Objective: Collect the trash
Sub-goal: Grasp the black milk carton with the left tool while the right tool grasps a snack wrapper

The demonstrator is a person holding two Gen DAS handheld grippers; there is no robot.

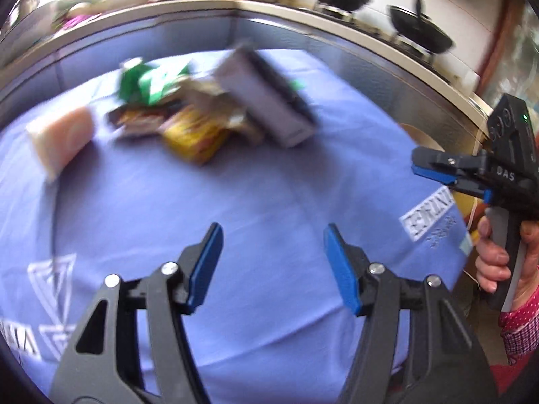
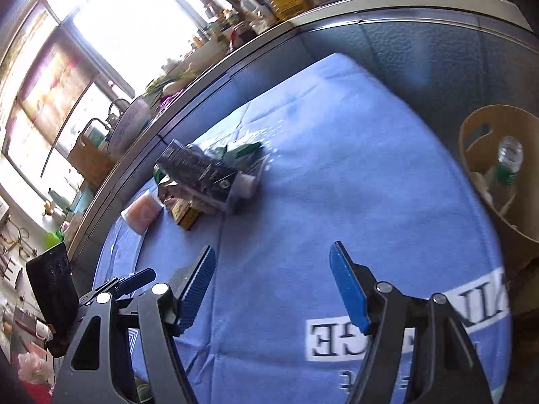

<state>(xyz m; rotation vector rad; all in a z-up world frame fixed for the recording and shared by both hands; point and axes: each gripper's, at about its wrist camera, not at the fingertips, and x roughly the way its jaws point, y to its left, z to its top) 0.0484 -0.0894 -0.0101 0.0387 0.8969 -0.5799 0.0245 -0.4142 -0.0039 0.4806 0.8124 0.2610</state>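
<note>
**Both jaws open and empty over the blue cloth**

Jaws of the left gripper [image 1: 273, 266] stand apart with nothing between them; those of the right gripper [image 2: 273, 286] likewise gape, holding nothing. Ahead of both, well beyond the pads, a trash pile [image 1: 202, 114] lies on the blue-covered table [image 1: 235, 202]: green wrapper [image 1: 148, 82], yellow packet [image 1: 195, 138], grey-black box [image 1: 266, 97], pinkish pack [image 1: 60, 138] to its left. Right of the right jaws, off the table's edge, a wooden bin [image 2: 471, 134] holds a plastic bottle [image 2: 508, 158].

Lots of room on the cloth

Bare blue cloth [image 1: 235, 202] lies ahead of both tongs; the trash pile [image 1: 209, 114] sits farther ahead, the bin [image 2: 471, 134] off right.
</note>
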